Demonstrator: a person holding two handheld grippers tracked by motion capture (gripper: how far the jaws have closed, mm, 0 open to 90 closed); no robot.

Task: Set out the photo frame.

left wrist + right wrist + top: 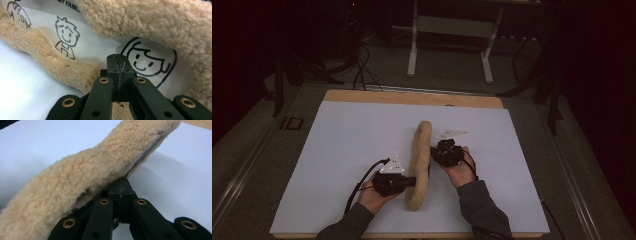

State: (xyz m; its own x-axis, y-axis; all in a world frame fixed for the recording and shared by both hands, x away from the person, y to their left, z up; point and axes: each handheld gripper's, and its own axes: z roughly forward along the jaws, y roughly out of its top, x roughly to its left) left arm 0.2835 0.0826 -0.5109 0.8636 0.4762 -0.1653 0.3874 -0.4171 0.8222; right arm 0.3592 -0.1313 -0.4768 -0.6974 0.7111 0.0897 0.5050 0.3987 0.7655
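Near the table's (337, 150) front edge, your left gripper (408, 181) and right gripper (435, 151) are both clamped shut against the soft, floppy, light fleece cushion (419, 165); pinch its stitched rim.

fleece item (419, 165): tan pile, white lining printed with black line-drawn cartoon faces | table sheet (342, 150): plain white | grippers (394, 182): black, brass-coloured rivets | table edge at 12 o'clock (362, 95): light wood

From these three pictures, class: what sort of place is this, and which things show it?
Probably a dim lab or recording room, not a home: a wooden table under a white sheet, cables on the floor, and a bare metal stand behind.
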